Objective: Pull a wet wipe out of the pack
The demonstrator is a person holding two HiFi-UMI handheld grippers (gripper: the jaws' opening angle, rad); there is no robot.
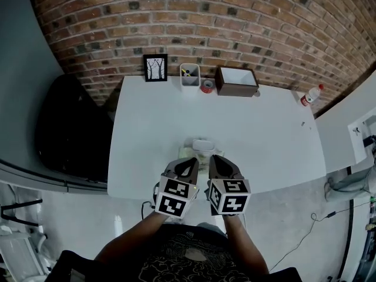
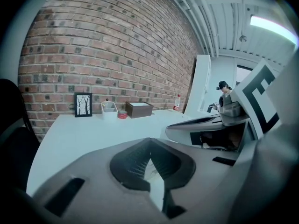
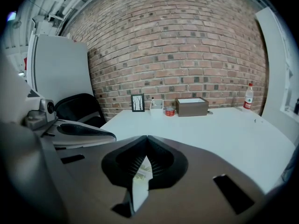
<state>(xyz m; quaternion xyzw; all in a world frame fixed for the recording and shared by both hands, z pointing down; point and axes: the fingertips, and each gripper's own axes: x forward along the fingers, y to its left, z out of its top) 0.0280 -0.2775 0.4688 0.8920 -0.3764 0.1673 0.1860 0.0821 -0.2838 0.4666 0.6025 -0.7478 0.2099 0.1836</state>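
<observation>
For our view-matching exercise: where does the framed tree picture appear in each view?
Head view: framed tree picture at upper centre-left, against the brick wall.
Left gripper view: framed tree picture at mid-left.
Right gripper view: framed tree picture just left of centre.
Shared landmark: white holder immediately right of it.

Along the tabletop's (image 1: 264, 134) far edge, by the brick wall (image 1: 205, 16), stood a framed tree picture (image 1: 155, 67), a white container (image 1: 190, 75), a small red item (image 1: 207, 86) and a brown box (image 1: 236, 80). A red-capped bottle (image 1: 312, 95) stood apart at the right corner.
</observation>
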